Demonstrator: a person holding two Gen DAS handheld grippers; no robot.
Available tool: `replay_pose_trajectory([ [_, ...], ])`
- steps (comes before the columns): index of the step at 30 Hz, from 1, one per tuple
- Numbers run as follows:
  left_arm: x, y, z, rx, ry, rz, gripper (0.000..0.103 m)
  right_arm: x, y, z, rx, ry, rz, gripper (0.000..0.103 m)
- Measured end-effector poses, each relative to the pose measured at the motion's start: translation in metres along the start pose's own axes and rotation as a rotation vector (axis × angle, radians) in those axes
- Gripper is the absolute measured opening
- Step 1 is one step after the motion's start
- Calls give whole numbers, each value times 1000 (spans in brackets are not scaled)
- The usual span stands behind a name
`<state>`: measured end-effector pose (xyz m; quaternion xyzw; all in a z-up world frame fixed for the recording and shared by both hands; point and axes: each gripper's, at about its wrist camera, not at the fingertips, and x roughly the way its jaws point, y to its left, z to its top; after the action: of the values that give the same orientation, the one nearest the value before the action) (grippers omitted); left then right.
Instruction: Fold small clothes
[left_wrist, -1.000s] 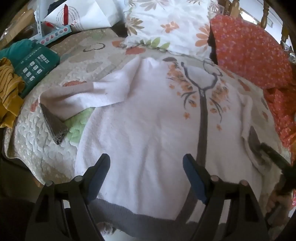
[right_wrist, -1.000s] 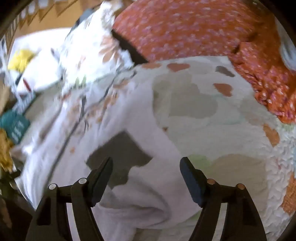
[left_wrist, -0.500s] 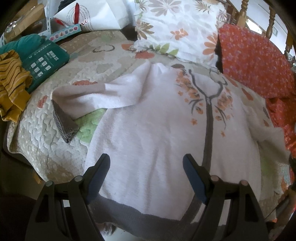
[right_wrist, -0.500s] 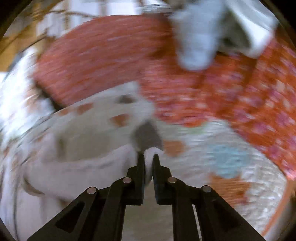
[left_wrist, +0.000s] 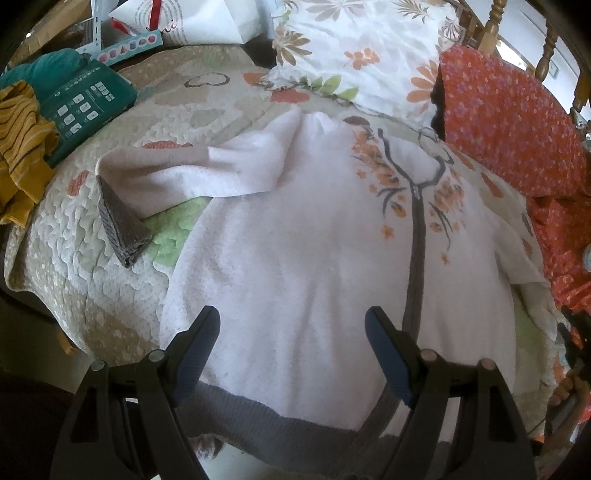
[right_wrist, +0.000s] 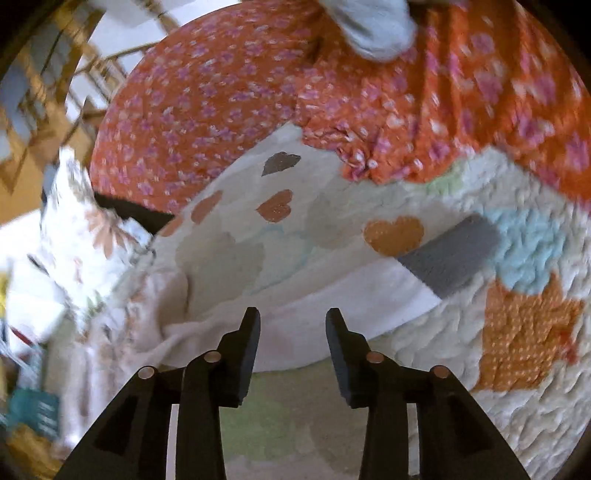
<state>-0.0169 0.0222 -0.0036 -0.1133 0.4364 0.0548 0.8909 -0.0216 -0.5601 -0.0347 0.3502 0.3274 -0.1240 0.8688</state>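
A small white sweater (left_wrist: 314, 240) with a grey zipper, grey hem and orange flower print lies flat on the quilted bed cover (left_wrist: 74, 266). Its left sleeve with a grey cuff (left_wrist: 122, 225) stretches out to the left. My left gripper (left_wrist: 291, 332) is open and empty, hovering over the lower body of the sweater. In the right wrist view the right sleeve (right_wrist: 332, 295) lies spread out to the right, ending in a grey cuff (right_wrist: 450, 254). My right gripper (right_wrist: 291, 325) is open and empty just above that sleeve.
A floral pillow (left_wrist: 362, 48) and an orange flowered pillow (left_wrist: 509, 122) lie at the head of the bed. A teal package (left_wrist: 85, 107) and a yellow striped garment (left_wrist: 18, 147) sit at the left edge. The right hand tool shows at the far right (left_wrist: 572, 343).
My right gripper was shut on the right sleeve's cuff half a second ago; now it has let go and opened, with the sleeve laid out flat. The left gripper barely moved.
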Motion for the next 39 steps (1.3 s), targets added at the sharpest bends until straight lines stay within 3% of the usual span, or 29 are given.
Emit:
replay_pose_trajectory([
  [5, 2, 1, 1, -3, -35, -34, 80, 6, -28, 23, 55, 14, -123, 57],
  [7, 6, -3, 1, -1, -25, -53, 80, 20, -28, 28, 14, 52, -197, 64],
  [9, 9, -9, 0, 11, -11, -61, 80, 42, -24, 30, -46, 99, -314, 64],
  [12, 9, -15, -2, 28, -6, -67, 80, 55, -13, 26, -117, 93, -401, 64],
  [13, 9, -16, -1, 28, -7, -71, 80, 58, -11, 25, -127, 96, -396, 65],
  [14, 9, -18, -1, 32, -7, -73, 80, 61, -6, 25, -142, 103, -349, 55],
  [15, 9, -18, -2, 23, 0, -83, 80, 63, -3, 27, -146, 111, -304, 21],
  [16, 9, -18, -1, 21, 3, -87, 80, 71, 0, 29, -146, 151, -245, 8],
  [17, 9, -20, 0, 22, 5, -89, 80, 75, 2, 31, -148, 172, -222, 6],
  [20, 3, -20, 3, 14, -1, -101, 80, 66, 20, 60, -132, 148, -121, 5],
  [24, -10, -20, 12, 0, -51, -113, 80, 2, 50, 117, -124, -27, 37, 5],
  [27, -14, -17, 16, -25, -65, -131, 80, -46, 54, 133, -140, -144, 97, 5],
  [30, -8, -15, 18, -31, -56, -124, 80, -57, 35, 123, -139, -165, 49, 6],
  [34, 1, -7, 15, -48, -16, -116, 80, -28, -26, 107, -65, -85, -238, 6],
  [35, 2, -4, 14, -51, -12, -108, 80, -27, -44, 102, -23, -57, -273, 10],
  [38, 5, 15, 16, -69, -8, -76, 80, -35, -63, 83, 72, -17, -199, 10],
  [39, 8, 23, 16, -76, -3, -61, 80, -38, -56, 75, 53, -7, -174, 21],
])
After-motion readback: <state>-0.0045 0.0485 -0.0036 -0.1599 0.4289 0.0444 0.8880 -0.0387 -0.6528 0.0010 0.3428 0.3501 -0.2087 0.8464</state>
